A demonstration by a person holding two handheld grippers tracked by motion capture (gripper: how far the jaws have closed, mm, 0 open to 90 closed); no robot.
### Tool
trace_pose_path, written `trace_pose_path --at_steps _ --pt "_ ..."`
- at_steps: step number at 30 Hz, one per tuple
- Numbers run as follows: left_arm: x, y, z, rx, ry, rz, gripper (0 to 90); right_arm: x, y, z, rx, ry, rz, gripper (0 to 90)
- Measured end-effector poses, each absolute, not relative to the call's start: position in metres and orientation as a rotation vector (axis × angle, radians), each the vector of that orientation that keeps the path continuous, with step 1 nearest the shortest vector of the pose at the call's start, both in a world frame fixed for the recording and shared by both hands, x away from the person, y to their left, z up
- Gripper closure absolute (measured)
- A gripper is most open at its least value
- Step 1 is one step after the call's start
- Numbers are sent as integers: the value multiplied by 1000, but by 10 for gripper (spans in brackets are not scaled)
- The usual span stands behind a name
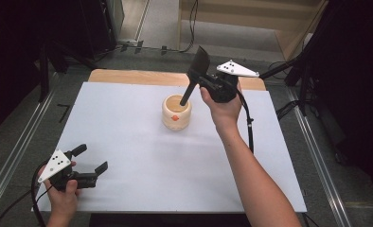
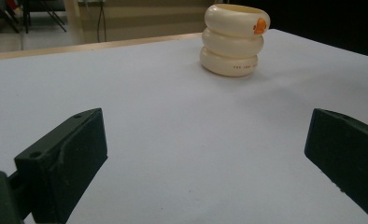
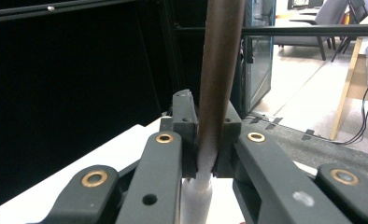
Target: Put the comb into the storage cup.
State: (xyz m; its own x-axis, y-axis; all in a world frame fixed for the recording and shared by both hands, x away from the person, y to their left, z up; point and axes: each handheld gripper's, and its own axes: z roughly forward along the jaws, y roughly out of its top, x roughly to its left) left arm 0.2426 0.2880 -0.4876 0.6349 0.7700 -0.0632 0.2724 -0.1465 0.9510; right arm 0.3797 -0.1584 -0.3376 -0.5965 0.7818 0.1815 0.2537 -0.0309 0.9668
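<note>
A cream ribbed cup [image 1: 176, 112] with an orange mark stands near the middle of the white table top [image 1: 128, 137]. My right gripper [image 1: 197, 81] is shut on the handle of a dark spatula [image 1: 200, 62]; the blade points up and away, and the handle's lower end dips into the cup's mouth. In the right gripper view the brown handle [image 3: 219, 70] runs upright between my right gripper's [image 3: 205, 135] closed jaws. My left gripper [image 1: 91, 158] stands open near the table's front left corner, nothing in it. From the left gripper view, the cup [image 2: 232, 39] stands far beyond my open left gripper [image 2: 205, 149].
The white sheet covers a wooden table whose back edge [image 1: 142, 76] shows as a bare strip. Black stands and cables [image 1: 288, 71] crowd the floor behind and to the right. A metal rail [image 1: 19, 146] runs along the left side.
</note>
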Motion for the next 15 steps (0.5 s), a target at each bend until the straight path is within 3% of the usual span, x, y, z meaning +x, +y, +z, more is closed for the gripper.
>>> trace_pose_path --at_steps 15 --pt "243 288 -488 1717 848 543 0 393 -147 -354 1107 1856 1632 818"
